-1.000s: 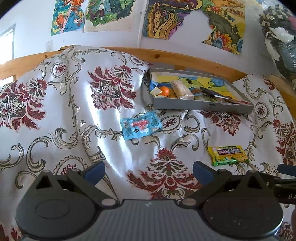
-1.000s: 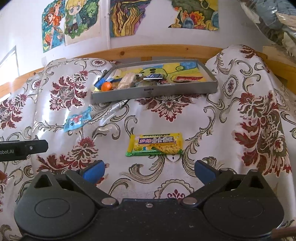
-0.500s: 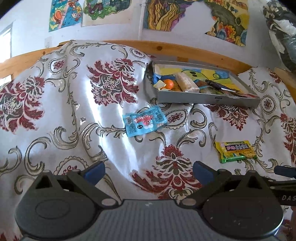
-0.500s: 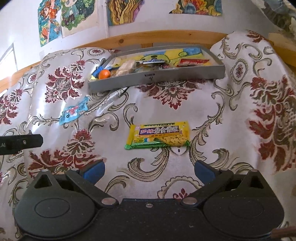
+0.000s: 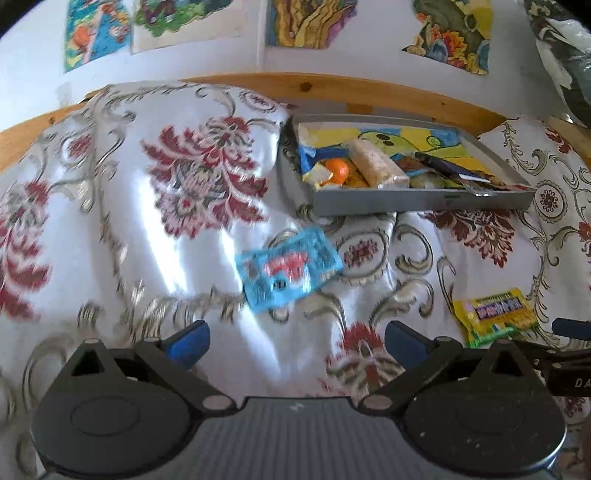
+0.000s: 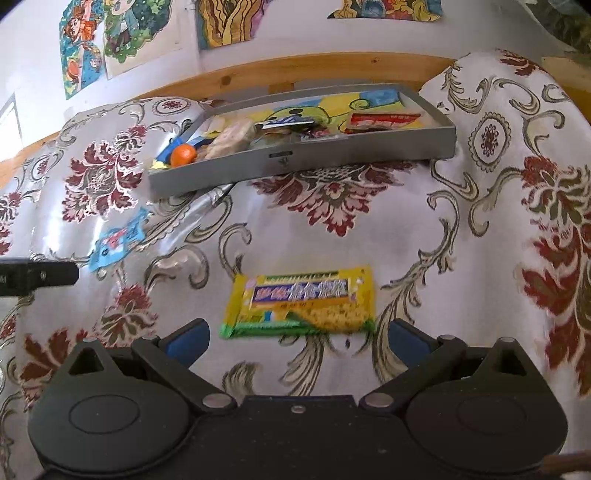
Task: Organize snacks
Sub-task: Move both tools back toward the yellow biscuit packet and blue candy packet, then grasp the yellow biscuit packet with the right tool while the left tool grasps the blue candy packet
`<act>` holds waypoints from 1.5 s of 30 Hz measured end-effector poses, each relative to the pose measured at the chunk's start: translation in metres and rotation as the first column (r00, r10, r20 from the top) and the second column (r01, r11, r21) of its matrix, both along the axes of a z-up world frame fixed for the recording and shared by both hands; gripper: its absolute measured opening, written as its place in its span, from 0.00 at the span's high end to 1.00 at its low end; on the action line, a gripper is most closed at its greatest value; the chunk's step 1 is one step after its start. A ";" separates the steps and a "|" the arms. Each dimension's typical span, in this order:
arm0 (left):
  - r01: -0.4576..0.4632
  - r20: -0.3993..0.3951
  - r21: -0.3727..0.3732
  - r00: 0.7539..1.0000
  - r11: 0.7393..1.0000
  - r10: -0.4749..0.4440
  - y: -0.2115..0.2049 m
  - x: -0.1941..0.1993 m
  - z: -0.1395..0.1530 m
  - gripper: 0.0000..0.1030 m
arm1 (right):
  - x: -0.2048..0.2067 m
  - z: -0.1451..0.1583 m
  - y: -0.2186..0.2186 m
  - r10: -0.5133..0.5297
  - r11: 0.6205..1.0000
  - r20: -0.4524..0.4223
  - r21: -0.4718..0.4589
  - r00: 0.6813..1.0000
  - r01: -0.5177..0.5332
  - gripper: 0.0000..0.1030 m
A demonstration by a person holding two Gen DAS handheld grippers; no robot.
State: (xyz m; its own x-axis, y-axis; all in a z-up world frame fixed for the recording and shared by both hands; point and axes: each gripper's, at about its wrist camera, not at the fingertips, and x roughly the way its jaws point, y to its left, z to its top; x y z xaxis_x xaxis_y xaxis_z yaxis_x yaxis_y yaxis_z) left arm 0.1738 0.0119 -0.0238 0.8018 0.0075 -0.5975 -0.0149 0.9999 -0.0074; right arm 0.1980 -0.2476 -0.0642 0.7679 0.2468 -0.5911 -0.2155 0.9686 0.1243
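Left gripper [image 5: 295, 338]: black linkage body, blue finger pads [image 5: 188, 341], silver pivot screws, ribbed grey centre panel. Right gripper [image 6: 297, 338]: same, black centre.

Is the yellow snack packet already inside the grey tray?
No, the yellow snack packet lies on the floral cloth in front of the open right gripper, outside the grey tray.

Probably a home bedroom: floral bedspread [image 5: 155, 229], wooden bed frame [image 5: 369, 90], hand-coloured drawings [image 6: 225, 20] on the wall.

Two packets [image 6: 300, 301] before tray [image 6: 303, 160]
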 end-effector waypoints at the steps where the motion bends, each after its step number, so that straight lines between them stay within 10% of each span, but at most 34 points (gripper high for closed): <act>1: 0.020 0.005 0.011 1.000 1.000 -0.020 0.002 0.007 0.001 0.01 | 0.003 0.000 0.000 0.000 1.000 0.002 -0.003 1.000 0.000 0.01; 27: 0.315 -0.075 0.110 0.948 0.943 -0.308 0.013 0.099 -0.007 0.01 | 0.037 -0.016 0.029 0.048 0.999 -0.041 0.017 0.998 -0.047 0.01; 45: 0.631 -0.274 0.133 0.765 0.764 -0.583 0.002 0.112 -0.024 0.01 | 0.031 -0.017 0.058 0.173 0.985 -0.039 0.001 0.984 -0.173 0.01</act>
State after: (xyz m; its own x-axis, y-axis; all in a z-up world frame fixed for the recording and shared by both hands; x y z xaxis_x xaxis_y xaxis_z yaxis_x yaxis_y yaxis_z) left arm 0.2859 0.0138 -0.0477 0.5390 -0.2980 -0.7878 0.6184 0.7750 0.1299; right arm 0.2294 -0.1894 -0.0817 0.6900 0.3726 -0.6205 -0.3752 0.9173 0.1336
